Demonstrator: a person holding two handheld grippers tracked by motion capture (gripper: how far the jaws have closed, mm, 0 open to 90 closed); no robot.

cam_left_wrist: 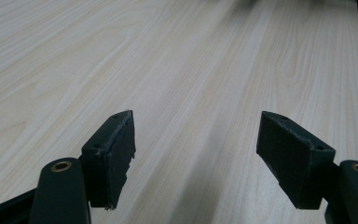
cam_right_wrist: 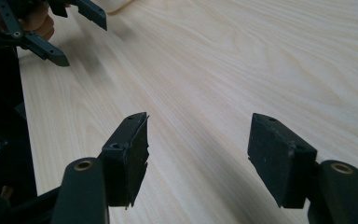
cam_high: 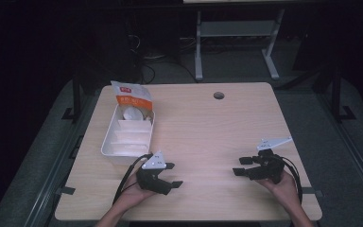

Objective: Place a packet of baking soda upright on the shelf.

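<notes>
Left hand-held gripper (cam_high: 174, 175) sits low near the table's (cam_high: 208, 127) near edge, jaws spread wide, nothing between them. Right hand-held gripper (cam_high: 242, 166) is toward the near right corner, jaws likewise spread and empty, aimed across at the left one. The nearest goods are well apart from both: a white divided plastic tray (cam_high: 108, 144) by the left edge, with an orange-and-white snack bag (cam_high: 131, 97) propped at its far end. By my read nothing is picked up yet; the whole handling job remains. What lies in the tray's compartments is pale and hard to make out, and the room beyond the table is dark.
</notes>
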